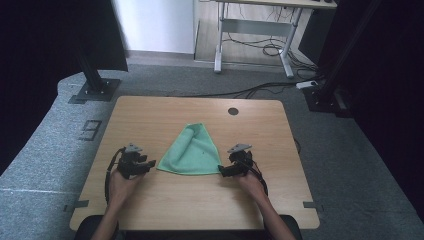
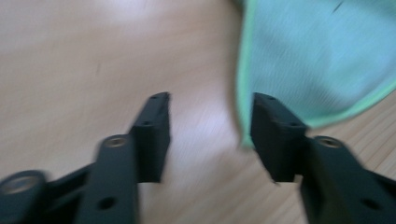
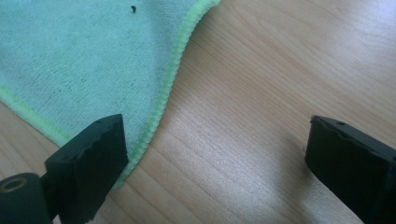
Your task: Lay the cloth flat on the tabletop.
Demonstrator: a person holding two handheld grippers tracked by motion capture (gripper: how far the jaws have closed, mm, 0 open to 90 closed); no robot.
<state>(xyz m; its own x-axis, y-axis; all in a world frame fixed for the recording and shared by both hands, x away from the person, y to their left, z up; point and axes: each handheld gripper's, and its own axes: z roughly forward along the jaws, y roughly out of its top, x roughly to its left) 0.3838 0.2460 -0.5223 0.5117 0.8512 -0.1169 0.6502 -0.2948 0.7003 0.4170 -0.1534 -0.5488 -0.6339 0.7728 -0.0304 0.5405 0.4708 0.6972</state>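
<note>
A green cloth (image 1: 192,151) lies folded into a rough triangle on the middle of the wooden table (image 1: 150,115). My left gripper (image 1: 148,165) sits just left of the cloth's near left corner, jaws open with bare wood between them; the cloth (image 2: 317,60) edge passes by its right finger (image 2: 275,135). My right gripper (image 1: 223,170) rests by the near right corner, jaws wide open. In the right gripper view the cloth (image 3: 84,60) corner lies under the left finger (image 3: 91,163), with bare table between the jaws.
A round cable hole (image 1: 233,111) is in the table's far edge. Beyond the table are a grey floor, a black stand base (image 1: 94,90) at left, another desk frame (image 1: 255,35) and cables (image 1: 260,90) at the back.
</note>
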